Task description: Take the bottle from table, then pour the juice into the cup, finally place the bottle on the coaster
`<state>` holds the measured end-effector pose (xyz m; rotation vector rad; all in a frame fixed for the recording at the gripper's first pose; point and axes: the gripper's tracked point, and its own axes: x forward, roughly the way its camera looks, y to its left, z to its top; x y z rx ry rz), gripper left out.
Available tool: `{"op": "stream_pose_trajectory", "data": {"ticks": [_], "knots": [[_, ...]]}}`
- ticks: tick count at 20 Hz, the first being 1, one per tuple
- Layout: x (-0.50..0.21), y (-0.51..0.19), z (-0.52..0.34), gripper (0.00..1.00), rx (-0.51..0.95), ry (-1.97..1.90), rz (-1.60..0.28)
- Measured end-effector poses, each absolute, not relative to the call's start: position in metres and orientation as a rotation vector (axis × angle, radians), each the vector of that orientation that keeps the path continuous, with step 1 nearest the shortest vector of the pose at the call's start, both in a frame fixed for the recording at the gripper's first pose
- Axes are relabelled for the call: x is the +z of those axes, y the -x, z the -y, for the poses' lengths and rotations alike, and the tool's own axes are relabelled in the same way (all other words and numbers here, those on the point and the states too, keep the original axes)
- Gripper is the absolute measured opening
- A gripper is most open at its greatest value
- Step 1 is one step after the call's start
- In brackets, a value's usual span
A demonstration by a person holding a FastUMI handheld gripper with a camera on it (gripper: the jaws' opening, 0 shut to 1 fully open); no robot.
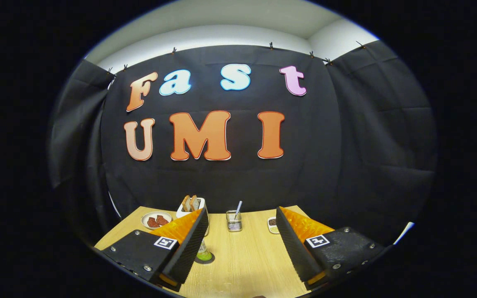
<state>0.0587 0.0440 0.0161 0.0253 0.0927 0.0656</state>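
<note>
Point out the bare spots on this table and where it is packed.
The widest bare wood lies between the open jaws of the gripper, short of the glass with a straw. The back edge is crowded: plate, toast holder, glass, small dish. Beside the left jaw, the bottle on its coaster takes that spot.

Pale wood-grain table [246,256], orange jaws

Your fingers [238,244] stand wide apart; cup [234,220] lies beyond them, bottle [203,251] on coaster [205,260] behind the left one
</note>
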Motion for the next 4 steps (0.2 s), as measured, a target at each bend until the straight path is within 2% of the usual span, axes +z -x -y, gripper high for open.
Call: {"op": "stream_pose_trajectory", "data": {"ticks": [4], "knots": [[0.008,-0.043,-0.056,0.97,0.088,-0.047,-0.097]]}}
